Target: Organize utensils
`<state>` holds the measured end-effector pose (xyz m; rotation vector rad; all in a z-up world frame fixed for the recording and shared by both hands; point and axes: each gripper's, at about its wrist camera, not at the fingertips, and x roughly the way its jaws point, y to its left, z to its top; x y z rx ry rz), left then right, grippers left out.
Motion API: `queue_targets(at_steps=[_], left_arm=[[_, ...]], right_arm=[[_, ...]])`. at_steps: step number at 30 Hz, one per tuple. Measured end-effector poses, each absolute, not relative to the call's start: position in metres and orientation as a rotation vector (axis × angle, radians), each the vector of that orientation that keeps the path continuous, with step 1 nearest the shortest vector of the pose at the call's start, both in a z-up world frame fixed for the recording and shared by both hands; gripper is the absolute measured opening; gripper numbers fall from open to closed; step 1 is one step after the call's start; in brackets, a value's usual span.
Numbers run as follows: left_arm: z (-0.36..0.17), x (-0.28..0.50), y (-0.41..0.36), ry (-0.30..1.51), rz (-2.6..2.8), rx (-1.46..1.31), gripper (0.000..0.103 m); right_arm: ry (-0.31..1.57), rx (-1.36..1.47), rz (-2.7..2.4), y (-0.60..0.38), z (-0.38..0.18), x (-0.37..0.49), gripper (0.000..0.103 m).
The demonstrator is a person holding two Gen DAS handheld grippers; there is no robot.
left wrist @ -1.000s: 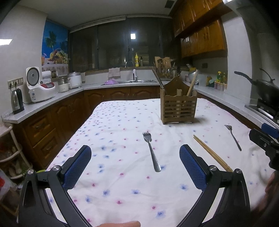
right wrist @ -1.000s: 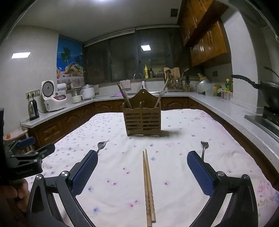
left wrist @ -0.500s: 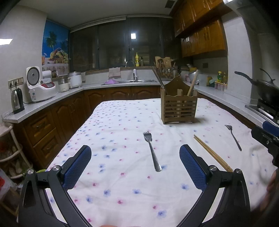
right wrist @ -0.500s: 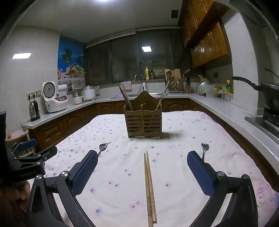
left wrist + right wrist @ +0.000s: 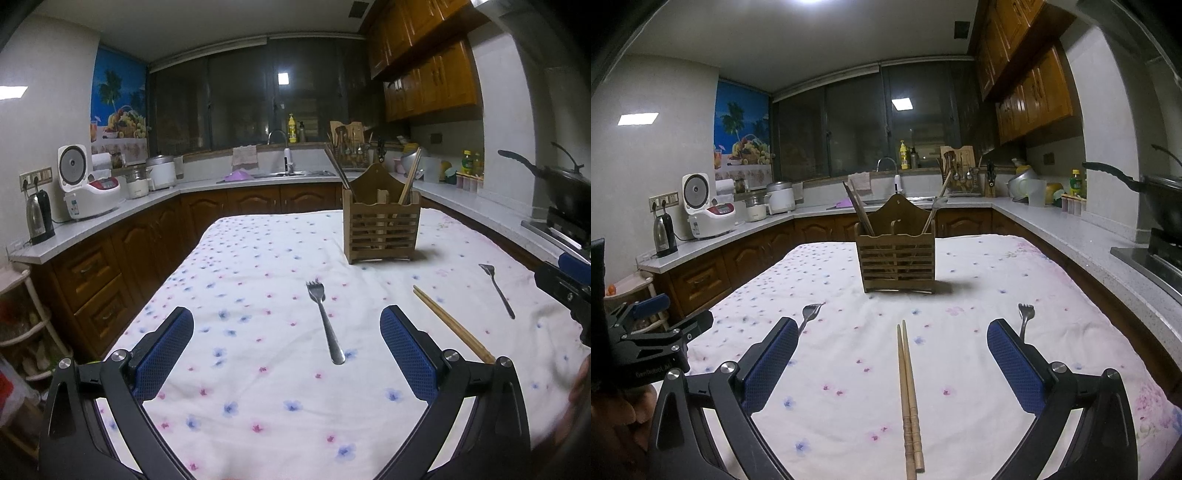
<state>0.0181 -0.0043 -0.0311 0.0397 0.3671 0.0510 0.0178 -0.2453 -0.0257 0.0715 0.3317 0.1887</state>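
A slatted wooden utensil holder (image 5: 381, 229) (image 5: 898, 257) stands upright mid-table with chopsticks and a spoon in it. A steel fork (image 5: 325, 320) lies just ahead of my open left gripper (image 5: 286, 345), slightly right of centre. A pair of wooden chopsticks (image 5: 908, 387) (image 5: 450, 323) lies between the fingers of my open right gripper (image 5: 892, 358), handles toward me. A second fork (image 5: 496, 289) (image 5: 1024, 320) rests to the right, partly behind my right finger. The first fork (image 5: 809, 314) peeks past my right gripper's left finger. Both grippers hold nothing.
A white floral tablecloth (image 5: 258, 266) covers the table. Wooden counters wrap around it, with a rice cooker (image 5: 86, 188) and kettle (image 5: 38, 218) on the left, a sink (image 5: 288, 171) at the back, and a wok (image 5: 569, 184) on the stove at right.
Both grippers stayed open and nearly still. The right wrist view has crept slightly forward and up; the utensils on the cloth have not moved.
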Motion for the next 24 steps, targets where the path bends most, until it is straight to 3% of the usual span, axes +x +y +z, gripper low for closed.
queue_targets(at_steps=[24], left_arm=[[-0.0284,0.0177,-0.0083,0.369,0.042,0.051,0.103]], right_arm=[[0.328,0.077,0.191,-0.2434,-0.0211,0.0173,0.103]])
